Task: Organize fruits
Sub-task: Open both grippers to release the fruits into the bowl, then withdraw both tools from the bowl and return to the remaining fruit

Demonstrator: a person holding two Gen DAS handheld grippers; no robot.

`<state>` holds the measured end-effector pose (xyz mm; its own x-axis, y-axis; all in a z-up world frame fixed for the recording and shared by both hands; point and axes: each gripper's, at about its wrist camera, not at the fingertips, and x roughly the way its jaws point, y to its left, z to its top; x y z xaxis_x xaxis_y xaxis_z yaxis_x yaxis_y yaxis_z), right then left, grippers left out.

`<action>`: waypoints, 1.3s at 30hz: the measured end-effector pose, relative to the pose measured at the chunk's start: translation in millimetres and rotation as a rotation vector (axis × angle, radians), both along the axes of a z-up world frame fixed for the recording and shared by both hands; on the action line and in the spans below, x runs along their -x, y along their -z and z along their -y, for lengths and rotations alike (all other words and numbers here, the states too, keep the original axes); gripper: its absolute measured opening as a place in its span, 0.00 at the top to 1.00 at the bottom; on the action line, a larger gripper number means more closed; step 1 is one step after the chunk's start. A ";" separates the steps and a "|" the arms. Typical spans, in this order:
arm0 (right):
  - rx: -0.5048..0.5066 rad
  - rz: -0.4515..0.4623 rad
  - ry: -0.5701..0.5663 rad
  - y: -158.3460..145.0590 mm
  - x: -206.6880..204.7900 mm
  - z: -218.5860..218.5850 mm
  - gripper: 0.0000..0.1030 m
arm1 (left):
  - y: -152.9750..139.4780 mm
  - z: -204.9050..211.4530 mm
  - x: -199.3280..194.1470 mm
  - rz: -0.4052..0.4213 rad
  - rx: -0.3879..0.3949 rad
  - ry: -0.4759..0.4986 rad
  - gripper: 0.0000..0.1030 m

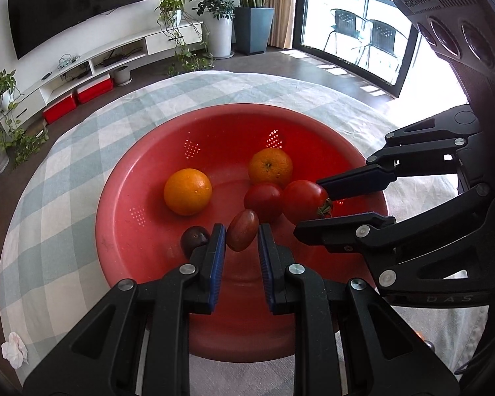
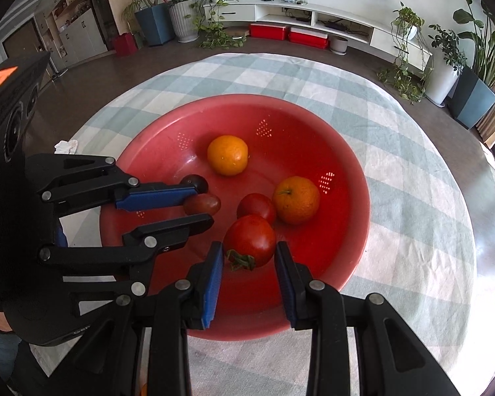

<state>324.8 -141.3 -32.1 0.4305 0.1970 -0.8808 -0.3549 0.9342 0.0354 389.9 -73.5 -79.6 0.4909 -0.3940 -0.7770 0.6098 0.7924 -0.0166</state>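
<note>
Small oval tomato (image 1: 243,230): held over the near side of the red colander (image 1: 142,178), long axis tilted, upper end leaning toward the bowl's middle in the left wrist view; in the right wrist view it lies nearly level
Left gripper (image 1: 241,236): narrowed to its tightest, blue pads pressing both flanks of the small oval tomato
Large tomato (image 2: 250,241): low in the colander beside a second round tomato (image 2: 256,208), green calyx turned toward the right gripper's base
Right gripper (image 2: 249,252): narrow, closed on the large tomato, one pad on each side
Oranges: one orange (image 1: 187,191) apart at the left, the stem-up orange (image 1: 270,167) touching the second round tomato
Dark plum (image 1: 194,239): just beside the left gripper's outer finger, on the colander floor
Colander: on the checked cloth (image 1: 82,138) over the tabletop
Left wrist view only: glass doors with chairs (image 1: 363,36) outside
Right wrist view only: cabinets (image 2: 72,29) at the far left, and the large tomato's calyx seen face-on
</note>
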 end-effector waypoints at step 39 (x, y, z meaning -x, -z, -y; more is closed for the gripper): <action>-0.171 0.185 0.085 -46.2 51.3 32.6 0.35 | -43.3 -33.1 26.9 0.095 0.157 -0.078 0.03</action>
